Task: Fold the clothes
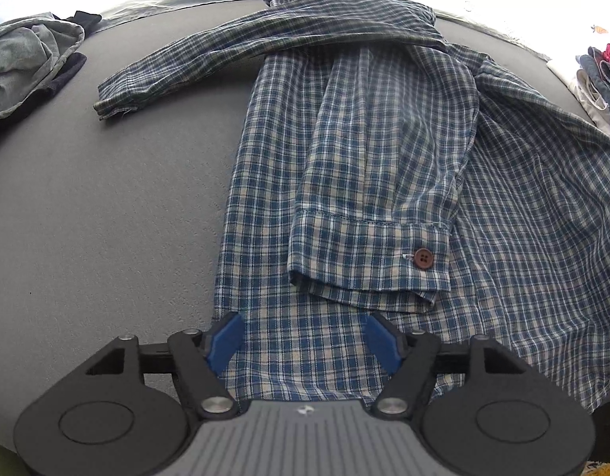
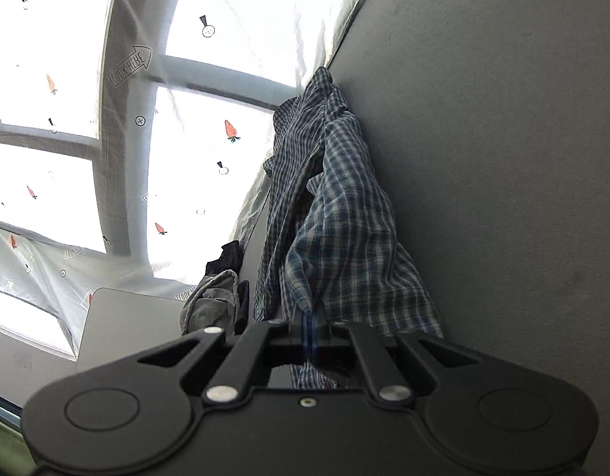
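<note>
Plaid shirt [image 1: 344, 150] pinched by right gripper [image 2: 311, 319], left gripper [image 1: 303, 343] open

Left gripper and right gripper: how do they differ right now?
The left gripper stands open over the blue-and-white plaid cotton shirt, its blue pads apart and gripping nothing. The right gripper is shut on a pinched bunch of that shirt, lifting it off the grey table. Both are black two-finger grippers.

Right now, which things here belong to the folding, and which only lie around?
Belongs to the job:
- plaid shirt
- left tool, open above the shirt
- right tool, shut on the shirt

Only lying around:
- grey garment
- clothes pile
- laptop
</note>
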The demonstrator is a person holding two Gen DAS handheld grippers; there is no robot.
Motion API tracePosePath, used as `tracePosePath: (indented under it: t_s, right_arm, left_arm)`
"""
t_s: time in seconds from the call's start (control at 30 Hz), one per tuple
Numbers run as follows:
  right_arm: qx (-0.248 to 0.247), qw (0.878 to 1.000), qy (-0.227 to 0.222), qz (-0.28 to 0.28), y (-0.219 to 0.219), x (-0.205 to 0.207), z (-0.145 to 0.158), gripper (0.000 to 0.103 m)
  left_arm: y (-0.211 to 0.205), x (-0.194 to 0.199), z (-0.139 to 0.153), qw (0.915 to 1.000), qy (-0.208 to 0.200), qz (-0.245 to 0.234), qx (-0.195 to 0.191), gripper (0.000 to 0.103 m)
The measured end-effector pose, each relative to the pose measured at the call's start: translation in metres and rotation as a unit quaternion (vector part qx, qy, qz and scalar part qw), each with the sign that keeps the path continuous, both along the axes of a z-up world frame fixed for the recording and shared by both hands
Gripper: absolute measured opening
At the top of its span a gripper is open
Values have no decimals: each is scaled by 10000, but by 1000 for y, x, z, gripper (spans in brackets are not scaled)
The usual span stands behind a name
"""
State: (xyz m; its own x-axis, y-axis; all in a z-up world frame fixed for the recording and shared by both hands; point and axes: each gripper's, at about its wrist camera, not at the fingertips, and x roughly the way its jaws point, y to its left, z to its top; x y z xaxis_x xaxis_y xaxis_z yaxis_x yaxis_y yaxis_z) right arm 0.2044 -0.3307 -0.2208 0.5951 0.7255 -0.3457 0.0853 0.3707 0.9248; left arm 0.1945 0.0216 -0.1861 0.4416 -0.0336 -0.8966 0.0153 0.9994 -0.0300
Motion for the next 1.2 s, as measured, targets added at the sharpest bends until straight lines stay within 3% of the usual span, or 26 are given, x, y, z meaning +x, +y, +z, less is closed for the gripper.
tracePosePath:
  t_s: [0.23, 0.33, 0.4, 0.47, 0.6, 0.73, 0.9, 1.2]
  right_arm:
    - [5, 9948, 865, 541, 36, 6, -30, 9]
    - [77, 9912, 1129, 683, 47, 3, -39, 20]
    - [99, 9907, 1108, 779, 52, 0, -37, 40]
    - [124, 9916, 979, 831, 54, -2, -30, 50]
    - [-180, 9953, 478, 819, 50, -9, -7, 52]
    - [-831, 9953, 150, 481, 37, -18, 13, 52]
    - [-1639, 9861, 114, 235, 21, -27, 19, 52]
    - [-2252, 9721, 288, 599, 32, -40, -1, 54]
  left_arm:
    - [2, -12, 0, 9998, 50, -168, -43, 80]
    - [2, -17, -1, 9997, 30, -224, -36, 84]
    - [2, -19, -1, 9996, 23, -265, -19, 87]
    - [2, -21, -1, 9996, 40, -284, -14, 89]
    - [3, -21, -2, 9996, 52, -247, -93, 93]
    - [-2, -21, -5, 9995, 72, -320, -19, 98]
    - [-2, -20, -7, 9995, 84, -309, -40, 101]
    - [-7, -19, -8, 9992, 97, -369, 98, 103]
